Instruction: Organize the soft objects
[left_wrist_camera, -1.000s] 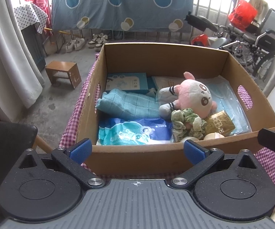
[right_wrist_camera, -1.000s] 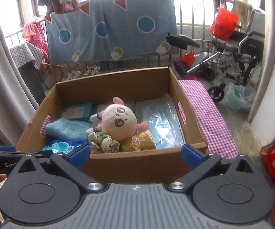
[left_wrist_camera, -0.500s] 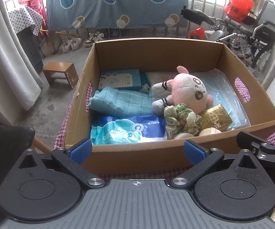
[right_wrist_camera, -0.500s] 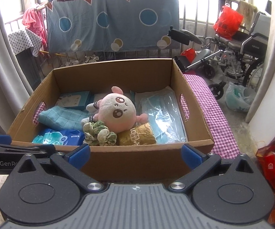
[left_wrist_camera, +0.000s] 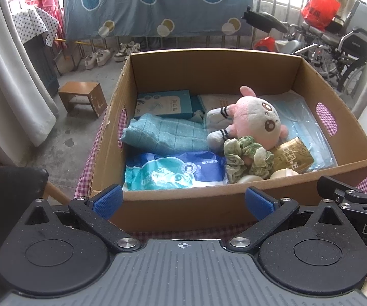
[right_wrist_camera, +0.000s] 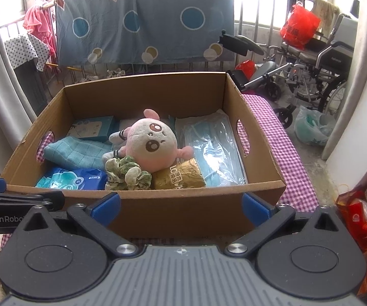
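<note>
On the checked cloth the cardboard box holds the pink plush toy at its centre, so with both tongs, left and right, gaping empty, reach toward twelve o'clock over the near wall and pinch its body, not the scrunchie.

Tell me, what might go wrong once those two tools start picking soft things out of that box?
The pink plush toy lies against the green scrunchie and gold packet, so lifting one may drag the others. The cardboard box has tall walls; a wide-open left tool or right tool could catch its front rim. The mask bag looks slippery and might slide from a pinch.
</note>
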{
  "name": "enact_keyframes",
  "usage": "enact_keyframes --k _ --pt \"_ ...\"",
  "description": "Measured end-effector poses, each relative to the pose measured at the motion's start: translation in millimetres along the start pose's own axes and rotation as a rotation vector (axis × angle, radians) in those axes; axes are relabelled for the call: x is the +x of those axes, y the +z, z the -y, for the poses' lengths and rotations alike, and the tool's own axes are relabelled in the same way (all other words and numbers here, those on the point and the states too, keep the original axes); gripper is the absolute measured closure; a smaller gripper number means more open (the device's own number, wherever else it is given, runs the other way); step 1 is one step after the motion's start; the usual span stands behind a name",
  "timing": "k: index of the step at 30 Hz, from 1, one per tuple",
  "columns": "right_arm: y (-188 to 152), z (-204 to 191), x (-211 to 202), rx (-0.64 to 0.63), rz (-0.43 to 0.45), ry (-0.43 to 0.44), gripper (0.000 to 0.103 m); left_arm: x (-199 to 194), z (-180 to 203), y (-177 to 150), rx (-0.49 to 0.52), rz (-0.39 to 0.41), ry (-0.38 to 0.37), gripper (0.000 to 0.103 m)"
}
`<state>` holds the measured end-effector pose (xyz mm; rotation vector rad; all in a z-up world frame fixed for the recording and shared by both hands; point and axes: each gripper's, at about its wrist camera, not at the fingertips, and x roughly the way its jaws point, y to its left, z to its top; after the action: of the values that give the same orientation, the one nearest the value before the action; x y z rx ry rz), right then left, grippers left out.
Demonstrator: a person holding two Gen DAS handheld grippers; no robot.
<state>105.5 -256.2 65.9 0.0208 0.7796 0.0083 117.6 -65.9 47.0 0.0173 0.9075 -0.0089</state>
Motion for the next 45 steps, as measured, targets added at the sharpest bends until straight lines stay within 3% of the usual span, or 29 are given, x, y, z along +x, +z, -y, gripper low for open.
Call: enact_keyframes --k 45 --pt "2.6 -0.7 -3.0 -0.018 0.015 -0.025 0.000 -0.4 0.5 0.4 0.004 -0.002 -0.012 0.001"
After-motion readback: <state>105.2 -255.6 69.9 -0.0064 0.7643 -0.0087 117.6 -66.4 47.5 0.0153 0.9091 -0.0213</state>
